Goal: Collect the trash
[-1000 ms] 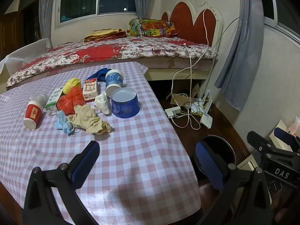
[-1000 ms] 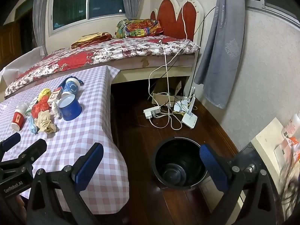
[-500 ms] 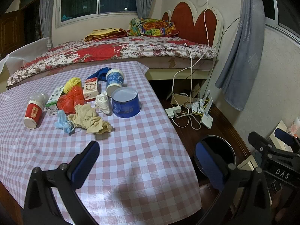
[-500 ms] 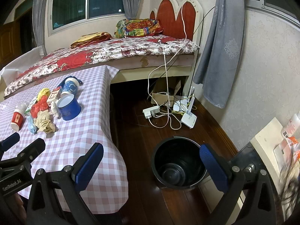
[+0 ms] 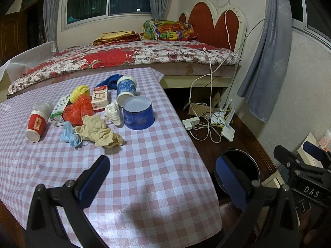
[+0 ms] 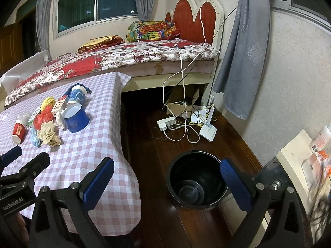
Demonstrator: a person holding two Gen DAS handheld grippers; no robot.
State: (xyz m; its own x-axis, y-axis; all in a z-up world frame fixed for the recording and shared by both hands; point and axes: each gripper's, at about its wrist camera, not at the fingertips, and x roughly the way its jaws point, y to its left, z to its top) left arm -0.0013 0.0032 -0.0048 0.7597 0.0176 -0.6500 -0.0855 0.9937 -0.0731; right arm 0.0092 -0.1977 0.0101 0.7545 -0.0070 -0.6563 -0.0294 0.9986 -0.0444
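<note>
Trash [image 5: 97,111] lies clustered on the checked desk [image 5: 144,165]: crumpled tan rag, blue mask, red bag, paper cups. Left gripper [image 5: 161,177] hovers short of it, right gripper [image 6: 165,177] over the black bin [image 6: 196,184], likely staged for drop-offs; both jaws spread wide, empty.

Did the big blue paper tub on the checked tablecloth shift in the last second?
No. The big blue paper tub sits in the same spot beside the white crumpled tissue; only slight camera drift.
</note>
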